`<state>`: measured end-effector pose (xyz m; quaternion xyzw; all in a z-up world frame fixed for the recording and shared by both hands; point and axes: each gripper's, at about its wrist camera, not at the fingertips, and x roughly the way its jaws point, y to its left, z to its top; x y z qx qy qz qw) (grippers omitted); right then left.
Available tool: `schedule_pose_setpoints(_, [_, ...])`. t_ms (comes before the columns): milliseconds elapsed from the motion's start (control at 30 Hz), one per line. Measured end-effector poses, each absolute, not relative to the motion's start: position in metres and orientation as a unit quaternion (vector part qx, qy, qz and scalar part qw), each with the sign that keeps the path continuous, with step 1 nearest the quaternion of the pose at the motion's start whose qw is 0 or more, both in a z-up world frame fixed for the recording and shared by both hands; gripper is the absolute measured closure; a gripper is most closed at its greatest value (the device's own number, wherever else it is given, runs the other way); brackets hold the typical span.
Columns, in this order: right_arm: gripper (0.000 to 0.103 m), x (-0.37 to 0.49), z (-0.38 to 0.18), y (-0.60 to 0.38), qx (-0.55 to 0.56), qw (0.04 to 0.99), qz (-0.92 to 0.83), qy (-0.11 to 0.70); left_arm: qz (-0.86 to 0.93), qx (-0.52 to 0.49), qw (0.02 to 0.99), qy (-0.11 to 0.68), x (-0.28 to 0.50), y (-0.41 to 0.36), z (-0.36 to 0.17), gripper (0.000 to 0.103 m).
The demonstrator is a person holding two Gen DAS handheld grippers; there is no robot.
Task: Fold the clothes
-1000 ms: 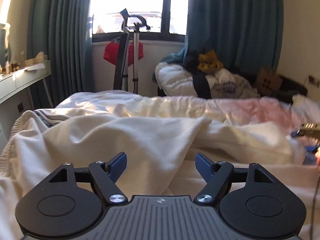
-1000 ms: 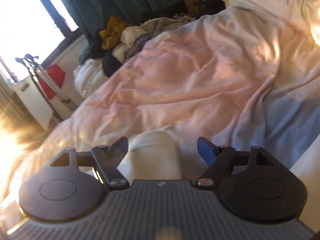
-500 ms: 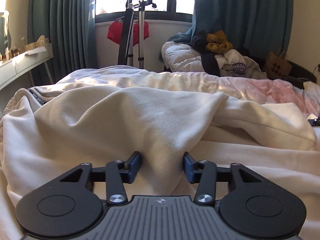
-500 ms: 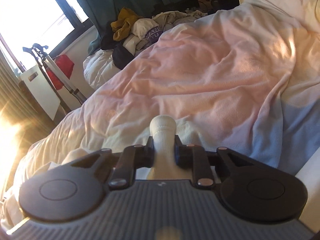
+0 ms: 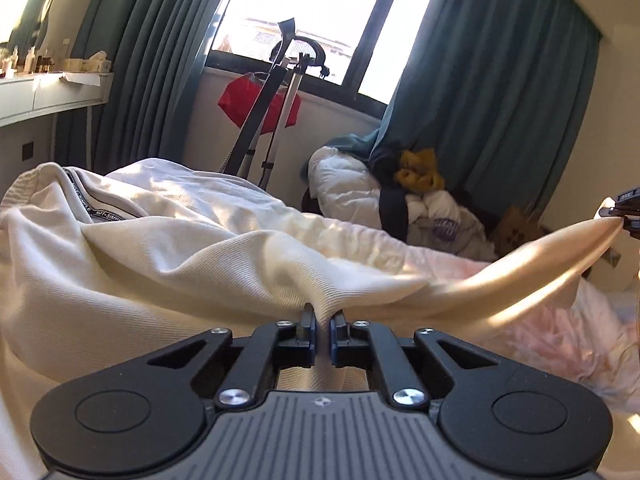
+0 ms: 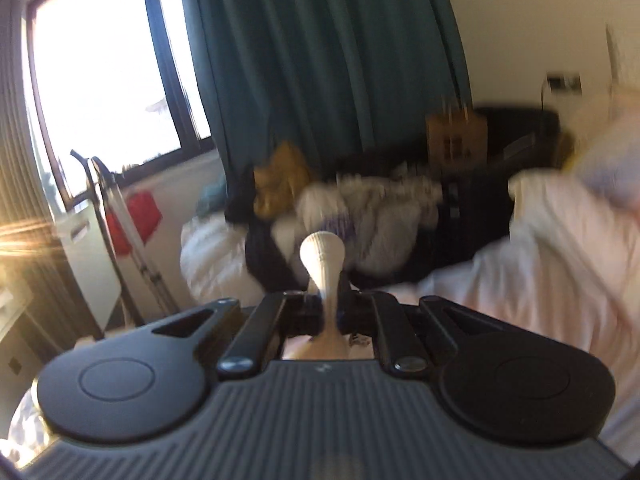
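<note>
Cream ribbed cotton, a sweatshirt (image 5: 168, 264), lies heaped across the bed (image 5: 532, 320) in front of me, its neck tape printed with small lettering showing at the far left. My left gripper (image 5: 322, 330) is clenched on a pinched ridge of the fabric low over the bed, the blue fingers (image 5: 311, 330) pressed to the cloth on both sides. From that pinch one part of the garment stretches up and away to the right edge of the left view, where my right gripper (image 5: 626, 216) holds its tip; only a dark sliver of that gripper shows there, cut off by the frame. In the right view my right gripper (image 6: 325, 312) is clamped on a ribbed cuff (image 6: 322, 254) that pokes up rounded between the fingers. That view is smeared: the clothes pile (image 6: 360, 208) under the teal curtain (image 6: 320, 60) and the pink duvet (image 6: 560, 264) are hard to make out. The rest of the sweatshirt is hidden below my right gripper's body.
</note>
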<state>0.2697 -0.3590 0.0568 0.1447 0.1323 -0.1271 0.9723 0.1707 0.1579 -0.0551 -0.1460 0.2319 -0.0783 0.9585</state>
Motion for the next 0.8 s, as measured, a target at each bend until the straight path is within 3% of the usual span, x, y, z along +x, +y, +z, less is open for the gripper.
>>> schedule_pose_setpoints(100, [0.094,0.266,0.057,-0.371,0.112,0.977,-0.144,0.110,-0.079,-0.135,0.961,0.229,0.168,0.153,-0.056,0.097])
schedule_pose_setpoints(400, [0.092,0.229,-0.090,-0.419,0.123,0.902,-0.244,0.333,-0.081,-0.140,0.956,0.246,0.160,0.154,-0.066,0.097])
schedule_pose_setpoints(567, [0.087,0.198,-0.109,-0.425,0.174,0.883,-0.258,0.352,-0.083,-0.199,0.946,0.244,0.158,0.173,-0.061,0.097])
schedule_pose_setpoints(733, [0.064,0.187,-0.086,-0.411,0.146,0.890,-0.282,0.327,-0.082,-0.247,0.937,0.231,0.156,0.185,-0.057,0.097])
schedule_pose_setpoints(800, [0.044,0.188,-0.074,-0.411,0.154,0.895,-0.292,0.300,-0.081,-0.260,0.936,0.224,0.155,0.189,-0.056,0.097])
